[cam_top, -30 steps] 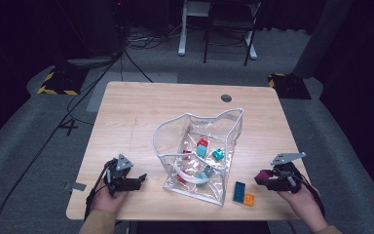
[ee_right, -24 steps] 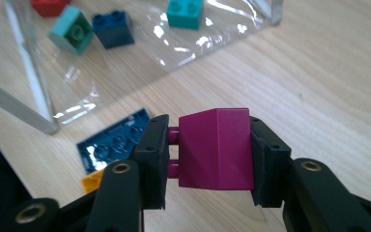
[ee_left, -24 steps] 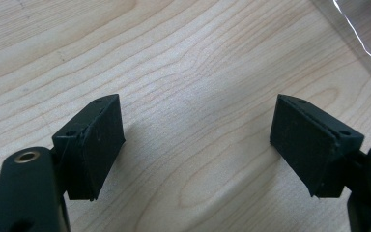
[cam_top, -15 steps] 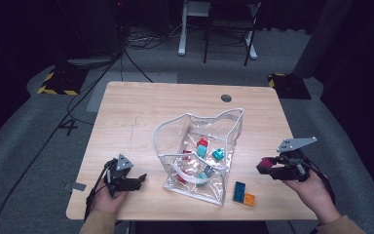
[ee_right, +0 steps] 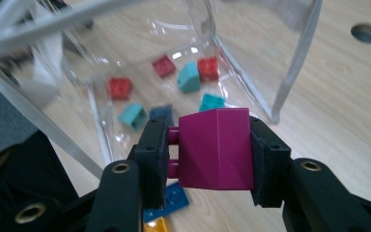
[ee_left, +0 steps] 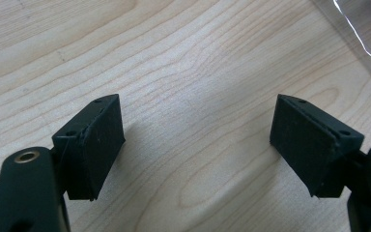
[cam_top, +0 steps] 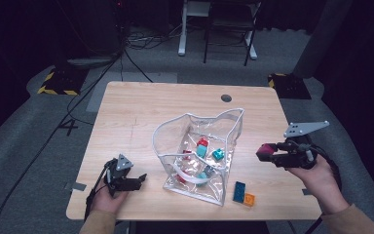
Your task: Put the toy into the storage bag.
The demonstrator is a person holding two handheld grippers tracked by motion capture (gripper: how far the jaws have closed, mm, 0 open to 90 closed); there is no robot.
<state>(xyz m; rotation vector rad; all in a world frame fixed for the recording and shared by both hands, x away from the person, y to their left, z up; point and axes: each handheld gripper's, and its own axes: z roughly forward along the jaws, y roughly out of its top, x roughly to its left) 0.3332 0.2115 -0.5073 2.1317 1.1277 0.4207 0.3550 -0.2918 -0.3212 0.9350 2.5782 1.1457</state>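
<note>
My right gripper (cam_top: pixel 268 153) (ee_right: pixel 207 150) is shut on a magenta brick (cam_top: pixel 264 151) (ee_right: pixel 216 149), held in the air to the right of a clear plastic bag (cam_top: pixel 199 151) (ee_right: pixel 125 58). The bag stands open in the middle of the table and holds several red, teal and blue bricks (cam_top: pixel 202 150) (ee_right: pixel 189 76). A blue brick (cam_top: pixel 239 190) (ee_right: pixel 170 199) and an orange brick (cam_top: pixel 249 198) (ee_right: pixel 155 226) lie on the table by the bag's front right corner. My left gripper (cam_top: pixel 137 181) (ee_left: pixel 198 140) rests open on the wood at the front left, nothing between its pads.
The wooden table (cam_top: pixel 141 112) has a round cable hole (cam_top: pixel 226 98) (ee_right: pixel 368 33) near its far edge. A chair and desk legs (cam_top: pixel 216 29) stand on the floor beyond, with cables (cam_top: pixel 78 97) trailing at the left.
My right gripper has risen from the table's right edge with the magenta brick in it and moved slightly away. The left gripper has stayed in place.
</note>
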